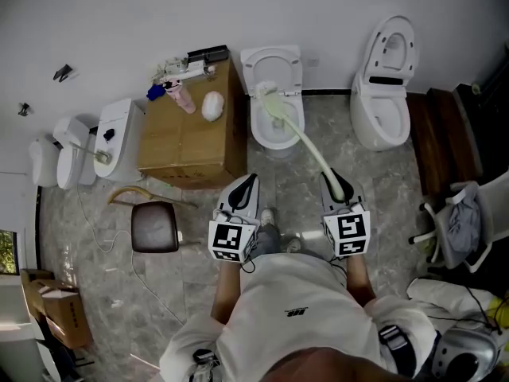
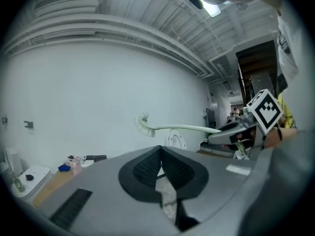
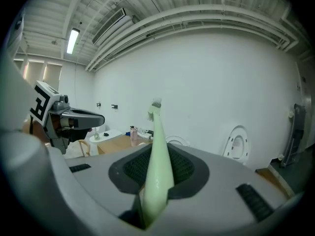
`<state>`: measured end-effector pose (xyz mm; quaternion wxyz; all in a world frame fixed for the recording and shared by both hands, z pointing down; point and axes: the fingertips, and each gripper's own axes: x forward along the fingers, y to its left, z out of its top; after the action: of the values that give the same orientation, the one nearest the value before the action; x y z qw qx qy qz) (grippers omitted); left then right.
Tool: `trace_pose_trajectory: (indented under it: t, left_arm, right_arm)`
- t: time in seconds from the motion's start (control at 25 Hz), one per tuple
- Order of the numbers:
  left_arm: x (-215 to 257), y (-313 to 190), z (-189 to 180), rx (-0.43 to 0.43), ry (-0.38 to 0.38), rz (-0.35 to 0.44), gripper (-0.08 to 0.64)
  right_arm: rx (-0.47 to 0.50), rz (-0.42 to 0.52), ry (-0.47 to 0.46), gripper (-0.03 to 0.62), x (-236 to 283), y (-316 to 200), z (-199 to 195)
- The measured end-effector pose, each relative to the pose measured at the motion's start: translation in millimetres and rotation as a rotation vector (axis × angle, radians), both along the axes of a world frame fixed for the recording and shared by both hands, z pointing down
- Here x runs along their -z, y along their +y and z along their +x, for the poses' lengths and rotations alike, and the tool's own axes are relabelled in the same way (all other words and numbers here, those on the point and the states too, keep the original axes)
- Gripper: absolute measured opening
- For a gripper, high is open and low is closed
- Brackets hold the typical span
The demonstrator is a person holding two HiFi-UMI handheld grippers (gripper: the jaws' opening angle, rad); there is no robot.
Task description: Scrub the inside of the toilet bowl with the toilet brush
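My right gripper (image 1: 333,179) is shut on the lower end of a pale green toilet brush (image 1: 299,134). The brush handle (image 3: 158,156) runs up between the jaws, and the bristle head (image 1: 266,91) is held in the air over the back of the white toilet (image 1: 273,126), whose lid stands up. In the left gripper view the brush head (image 2: 143,126) hangs above the toilet lid (image 2: 175,140), apart from the bowl. My left gripper (image 1: 247,180) is shut with nothing in it (image 2: 160,148), level with the right gripper and in front of the toilet.
A brown cabinet (image 1: 188,138) with bottles on top stands left of the toilet. A second toilet (image 1: 380,102) stands to the right and others (image 1: 118,138) to the left. A dark stool (image 1: 153,226) and cables lie on the floor at left, a chair with cloth (image 1: 460,221) at right.
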<state>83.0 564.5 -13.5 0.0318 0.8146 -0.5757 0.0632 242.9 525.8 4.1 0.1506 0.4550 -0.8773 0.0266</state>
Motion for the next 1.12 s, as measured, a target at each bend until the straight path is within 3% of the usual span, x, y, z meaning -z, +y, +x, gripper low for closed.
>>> trace_pose_trajectory:
  t: [0.36,1.12]
  left_arm:
    - [-10,-70,-16,-0.025,-0.003,0.016,0.009]
    - [-25,-249,-117,-0.115,0.047,-0.05,0.009]
  right_arm:
    - [-0.004,0.003,0.003,0.064,-7,-67,-28]
    - [-0.073,-0.048,0.052,0.066,-15,-228,-132]
